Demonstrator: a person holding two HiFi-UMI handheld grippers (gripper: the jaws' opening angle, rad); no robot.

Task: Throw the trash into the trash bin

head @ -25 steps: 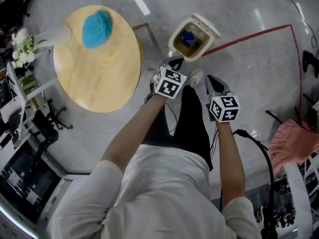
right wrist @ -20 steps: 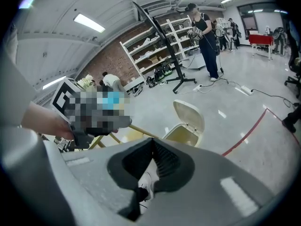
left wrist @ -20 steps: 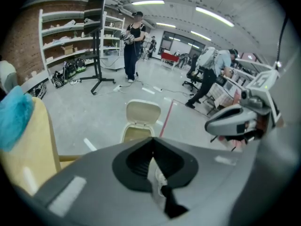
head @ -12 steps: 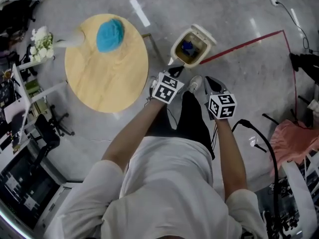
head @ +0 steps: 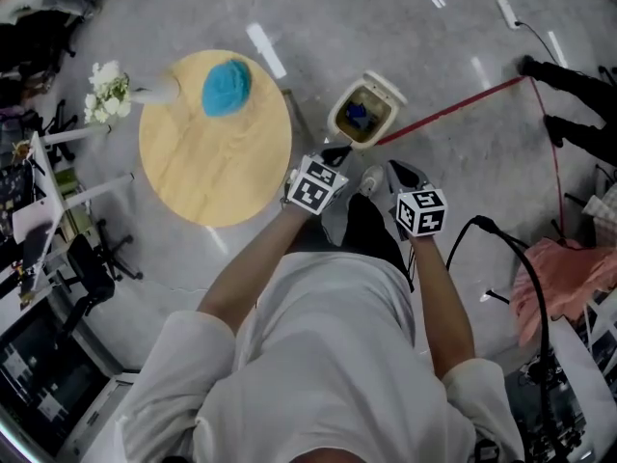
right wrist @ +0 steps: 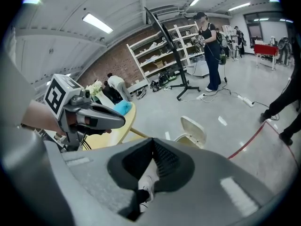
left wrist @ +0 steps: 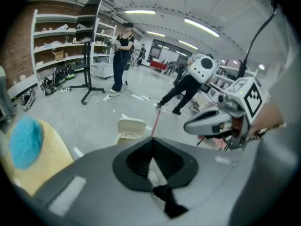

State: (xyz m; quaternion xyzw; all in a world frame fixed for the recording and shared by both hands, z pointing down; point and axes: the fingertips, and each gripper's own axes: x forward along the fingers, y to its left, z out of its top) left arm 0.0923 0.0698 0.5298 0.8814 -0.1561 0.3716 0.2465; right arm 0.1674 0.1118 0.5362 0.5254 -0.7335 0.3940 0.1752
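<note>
- Here, the left gripper has its jaws pressed together, with nothing between them.
- The right gripper reads the same: jaws together and empty (a white shoe shows, blurred, in the opening beneath them).
- Both grippers are held side by side, apart from each other, in front of the person. They slant down toward the trash bin.
- The trash bin stands on the grey floor just beside the round wooden table, with its cream lid flipped open. In both gripper views the jaw housings cut off its lower part, so only the lid and a bit of rim show there.
- A small blue item lies inside the bin. Only the head view looks into it, and the item is too small to identify.
- A blue fluffy lump sits on the table near its far edge, well apart from both grippers. Whether it is paper or cloth I cannot tell.
- At the table's rim is a pale vase of white flowers. Exactly where its foot rests is hard to make out.
- A red tape line runs across the floor from beside the bin.
</note>
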